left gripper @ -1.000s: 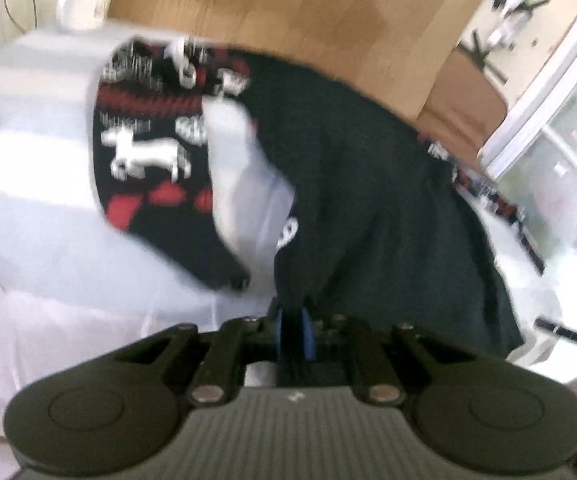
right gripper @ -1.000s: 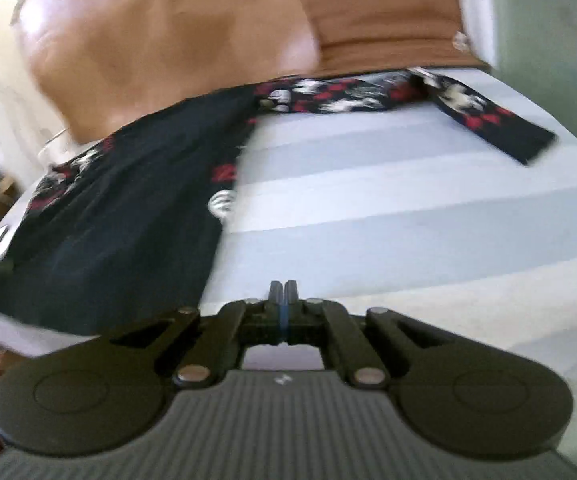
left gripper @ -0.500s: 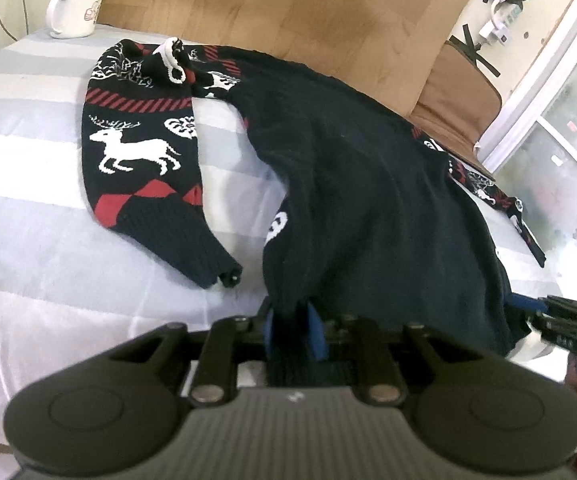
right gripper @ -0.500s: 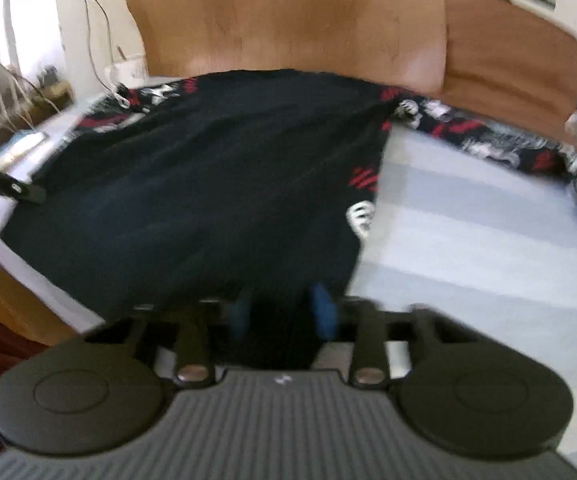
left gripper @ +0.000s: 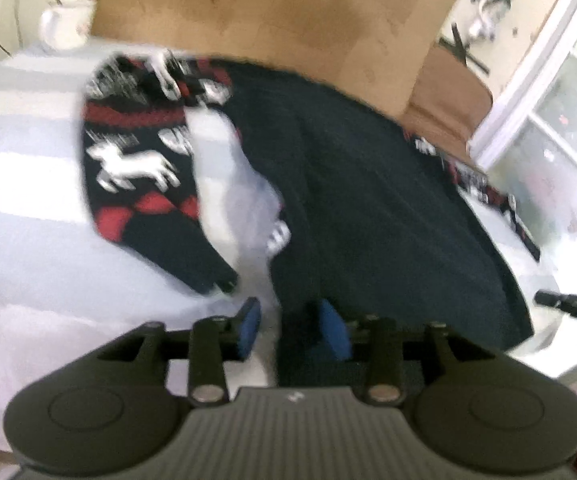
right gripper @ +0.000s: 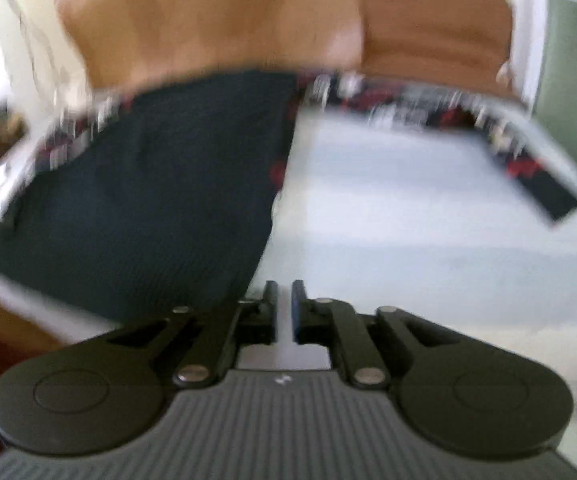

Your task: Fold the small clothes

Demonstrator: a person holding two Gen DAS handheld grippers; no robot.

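- Both tools have just been opening: my left tool (left gripper: 292, 330) stands spread about the sweater's (left gripper: 388, 208) hem, my right tool (right gripper: 284, 306) narrowly parted, nothing between.
- Sweater lies flat on the striped bed (right gripper: 428, 216), sleeves out.
- Behind: wooden headboard (left gripper: 288, 12), white mug (left gripper: 66, 24), window (left gripper: 568, 128).

A wooden headboard (left gripper: 288, 12) is filling the top centre of the frame behind a pale striped bed (left gripper: 28, 240). A white mug (left gripper: 66, 24) is sitting upper left, and daylight is coming through a window (left gripper: 560, 152) at right.
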